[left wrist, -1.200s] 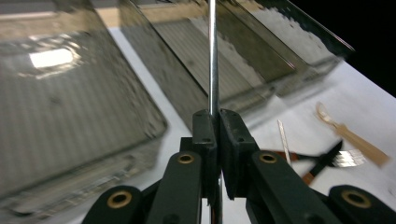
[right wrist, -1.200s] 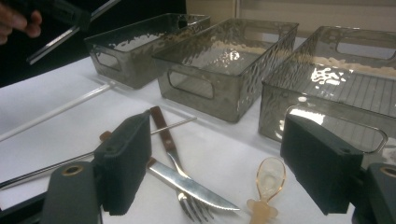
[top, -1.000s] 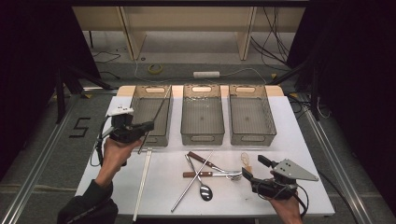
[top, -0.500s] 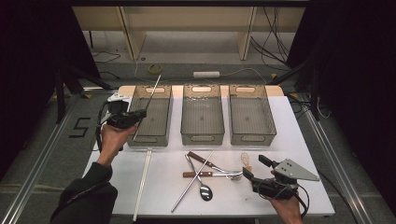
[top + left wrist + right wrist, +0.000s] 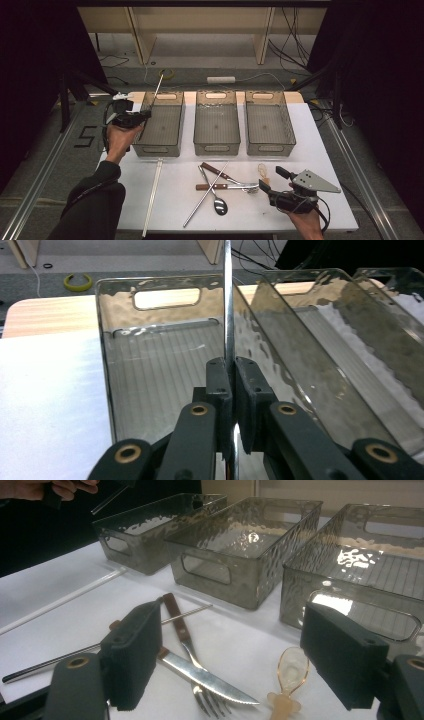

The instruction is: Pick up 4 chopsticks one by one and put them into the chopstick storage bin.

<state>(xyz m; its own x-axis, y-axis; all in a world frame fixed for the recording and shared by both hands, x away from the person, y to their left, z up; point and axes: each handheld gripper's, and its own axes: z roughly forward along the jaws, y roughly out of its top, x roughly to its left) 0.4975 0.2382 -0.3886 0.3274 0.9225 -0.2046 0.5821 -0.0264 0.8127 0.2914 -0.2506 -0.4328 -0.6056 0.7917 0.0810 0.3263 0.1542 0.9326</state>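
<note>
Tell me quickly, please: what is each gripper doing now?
Left gripper: closed on a thin metal rod.
Right gripper: open, holding nothing.

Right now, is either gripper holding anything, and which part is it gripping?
The left gripper is shut on a thin metal rod, clamped partway along its length over the left bin. The right gripper is open, holding nothing.

Left gripper (image 5: 141, 116): black body, white block at its 11 o'clock end, black cable looping at 8 o'clock. Left arm in black sleeve (image 5: 92, 195). Right gripper (image 5: 270, 182): black, grey three-cornered plate (image 5: 313, 181) on top, black cable at 4 o'clock. Jaws: black rectangular pads (image 5: 131, 652), brass-ringed pivot screws (image 5: 199, 410).
</note>
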